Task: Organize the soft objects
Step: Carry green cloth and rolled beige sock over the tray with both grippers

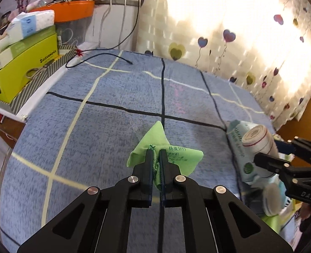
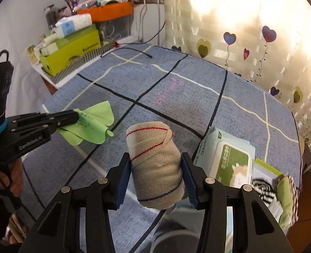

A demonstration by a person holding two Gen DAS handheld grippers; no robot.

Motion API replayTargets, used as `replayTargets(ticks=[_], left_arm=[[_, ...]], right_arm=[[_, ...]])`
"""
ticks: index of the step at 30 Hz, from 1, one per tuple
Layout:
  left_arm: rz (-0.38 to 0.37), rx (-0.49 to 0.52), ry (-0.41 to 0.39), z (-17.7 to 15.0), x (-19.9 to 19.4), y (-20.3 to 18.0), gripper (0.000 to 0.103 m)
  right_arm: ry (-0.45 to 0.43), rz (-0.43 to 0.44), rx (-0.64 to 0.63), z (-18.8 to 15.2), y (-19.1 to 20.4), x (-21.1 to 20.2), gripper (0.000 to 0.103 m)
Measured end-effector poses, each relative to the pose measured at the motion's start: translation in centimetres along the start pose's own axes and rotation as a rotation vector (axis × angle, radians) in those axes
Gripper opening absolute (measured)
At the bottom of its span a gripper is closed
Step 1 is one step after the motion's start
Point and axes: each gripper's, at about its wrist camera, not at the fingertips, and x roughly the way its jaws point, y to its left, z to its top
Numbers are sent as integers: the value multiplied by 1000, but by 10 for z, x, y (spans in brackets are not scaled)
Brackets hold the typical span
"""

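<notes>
The left tongs [image 1: 156, 155] are clamped nearly shut on a thin green cloth [image 1: 166, 147], which bunches and hangs clear of the blue table [image 1: 92, 126]. The right tongs [image 2: 156, 164] stand wide, squeezing a bandage roll [image 2: 155, 164] across its girth, also lifted. Probably both are being carried toward the wipes pack [image 2: 225, 160] and other soft things at the table's right edge.

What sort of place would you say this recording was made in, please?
Most likely a room in a home: a heart-patterned curtain hangs behind a surface spread with a blue checked towel, and a side shelf is cluttered with boxes and an orange tray.
</notes>
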Motion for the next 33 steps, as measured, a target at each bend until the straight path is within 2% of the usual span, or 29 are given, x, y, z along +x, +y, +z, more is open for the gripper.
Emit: replayTargets(ticks=[15, 33], left_arm=[[-126, -8, -79, -31, -72, -33, 5], [-250, 122, -78, -45, -97, -111, 5]], right_arm=[[-138, 32, 118, -57, 3, -71, 46], [-234, -38, 233, -117, -21, -136, 46]])
